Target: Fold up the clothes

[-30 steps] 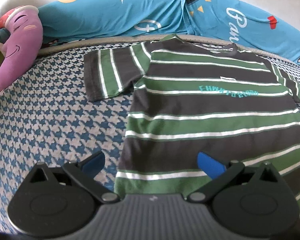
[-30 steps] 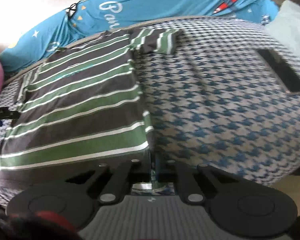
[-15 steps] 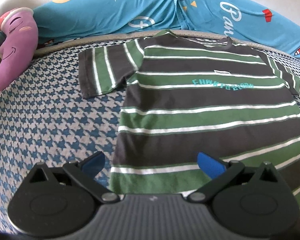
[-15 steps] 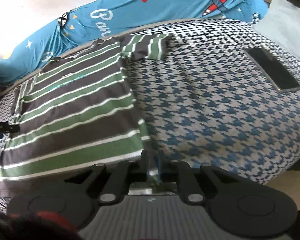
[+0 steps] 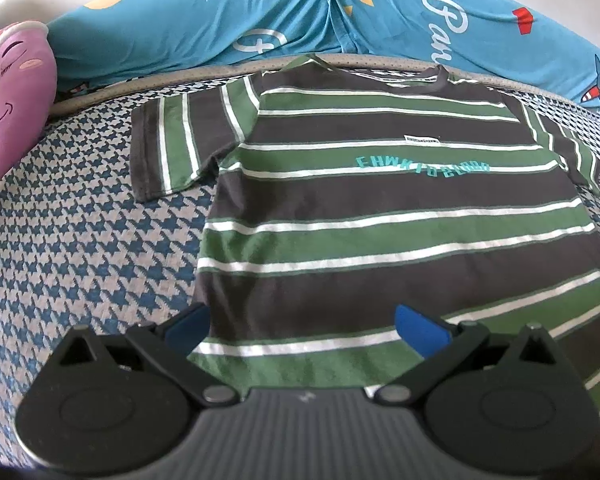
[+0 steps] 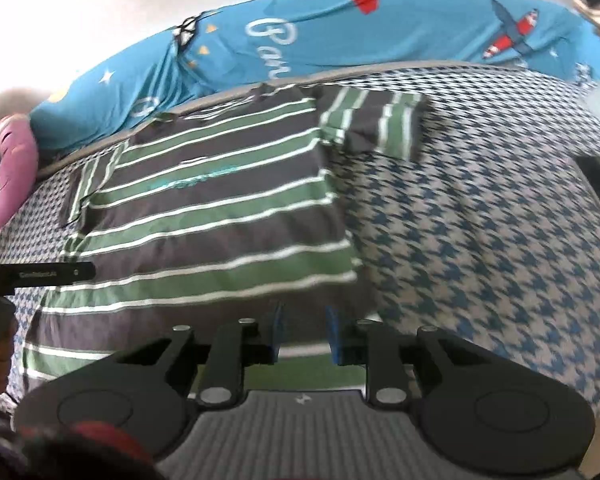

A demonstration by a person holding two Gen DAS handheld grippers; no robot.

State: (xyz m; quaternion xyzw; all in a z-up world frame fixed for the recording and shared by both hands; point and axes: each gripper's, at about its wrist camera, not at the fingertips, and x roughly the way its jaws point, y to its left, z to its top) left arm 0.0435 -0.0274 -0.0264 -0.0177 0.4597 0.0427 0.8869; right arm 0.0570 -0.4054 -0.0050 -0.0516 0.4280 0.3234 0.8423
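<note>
Lying flat on the blue-and-white houndstooth bedcover (image 5: pixel 80 248) is one striped T-shirt (image 5: pixel 380 208), dark grey with green and white bands, collar at the far edge and hem near. Teal lettering runs across its chest, upside down and not clearly legible, with a small white label just beyond it. One turquoise bolster (image 5: pixel 260 12) printed with stars, planes and the letters "Par" lies along the far side; one purple plush toy (image 5: pixel 16 92) sits far left. Two grippers are in use. The left gripper (image 5: pixel 302 326) hovers above the hem's left corner, jaws spread wide. The right gripper (image 6: pixel 305 334) sits over the hem's right corner, jaws narrowly parted, seemingly clamping nothing.
</note>
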